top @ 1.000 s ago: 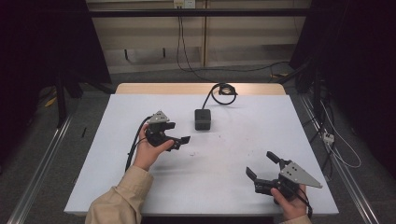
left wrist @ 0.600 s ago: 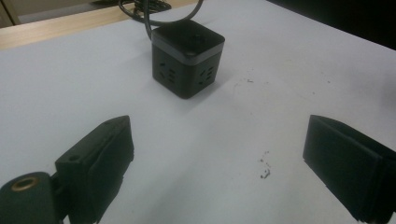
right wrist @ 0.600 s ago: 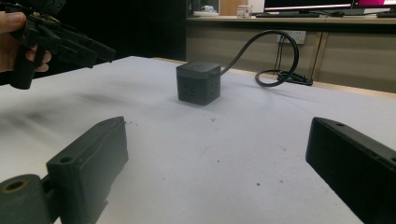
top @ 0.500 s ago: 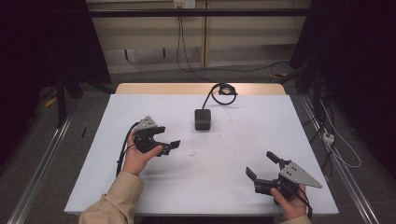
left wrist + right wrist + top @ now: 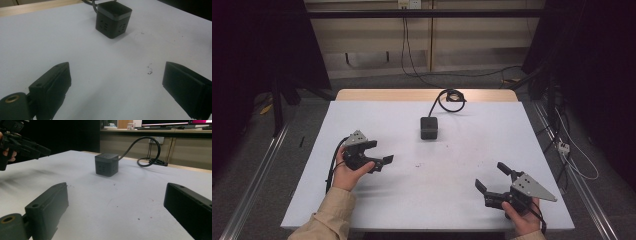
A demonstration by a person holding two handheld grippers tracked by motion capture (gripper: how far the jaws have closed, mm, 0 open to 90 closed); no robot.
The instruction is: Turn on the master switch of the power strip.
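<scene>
- Right tongs (image 5: 493, 178) sit nearest, at the near right corner of the white surface (image 5: 472, 165), held low in a hand (image 5: 523, 220); their jaws stand wide apart with nothing between them, and a grey three-cornered plate rides on top.
- Left tongs (image 5: 380, 152) are held a little above the surface at its left side, in a hand (image 5: 346, 172) coming from a beige sleeve (image 5: 324, 220); the jaws are wide apart and hold nothing, and a black cable trails down from them beside the wrist.
- Small dark specks (image 5: 149, 72) mark the white surface between the left tongs and the cube.
- Farther in, near the middle of the surface, stands a dark cube-shaped power socket (image 5: 429, 127), upright, well apart from both tongs and touched by neither.
- Its side faces show groups of socket slots in both gripper views; a tiny mark sits on its top edge in the right gripper view, too small to read.
- A black cord (image 5: 447, 97) leaves the cube's back and curls into a loop at the far edge of the surface, over the bare wooden strip (image 5: 422, 95).
- Beyond the surface, cables run along the floor (image 5: 482, 75) and up a pale wall panel; no legible writing anywhere.
</scene>
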